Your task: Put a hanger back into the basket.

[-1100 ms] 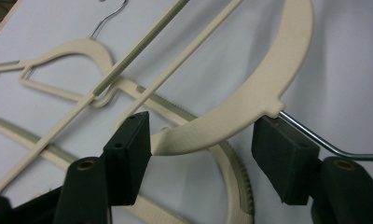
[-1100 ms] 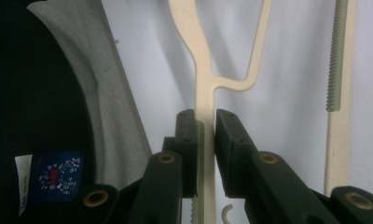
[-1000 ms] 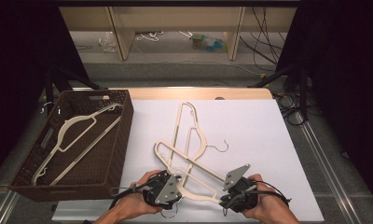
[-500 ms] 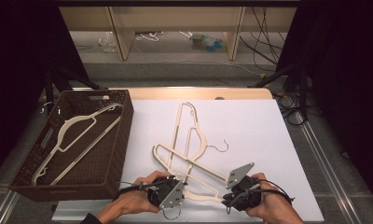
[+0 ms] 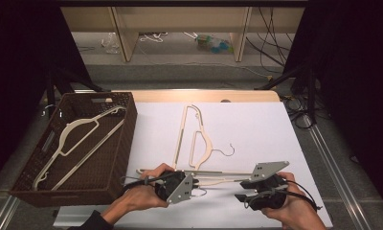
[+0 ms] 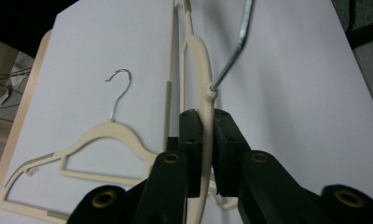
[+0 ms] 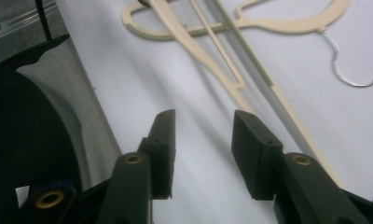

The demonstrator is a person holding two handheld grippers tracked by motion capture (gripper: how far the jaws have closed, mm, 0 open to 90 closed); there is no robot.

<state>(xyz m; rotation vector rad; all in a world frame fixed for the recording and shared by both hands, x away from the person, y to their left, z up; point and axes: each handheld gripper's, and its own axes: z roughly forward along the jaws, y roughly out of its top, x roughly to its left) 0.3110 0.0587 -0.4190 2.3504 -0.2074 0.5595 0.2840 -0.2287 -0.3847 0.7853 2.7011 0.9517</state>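
Your left tool (image 6: 202,140) is clamped on the neck of a cream hanger (image 6: 201,70), just below the base of its metal hook (image 6: 236,42); its jaws have just been closing and the pads now press the plastic from both sides. In the high view this held hanger lies at lower centre of the frame, its bar running right towards your other hand.

Your right tool (image 7: 201,144) stands part open with nothing between its jaws; they have just been opening, and a hanger arm passes just beyond the right jaw tip, apart from the pads.

A second hanger (image 5: 194,136) lies flat on the white worktop (image 5: 266,129) at centre frame, its hook pointing right. A third hanger (image 5: 74,143) already rests in the brown basket (image 5: 127,120) at the left of the frame.

Judgement: the step in hand is the pick-up of 1 hanger, grip secured by the left tool and released by the right. The next move calls for lifting it clear of the second hanger, which it overlaps, and carrying it left over the basket wall. Watch that the hook does not snag the neighbour.
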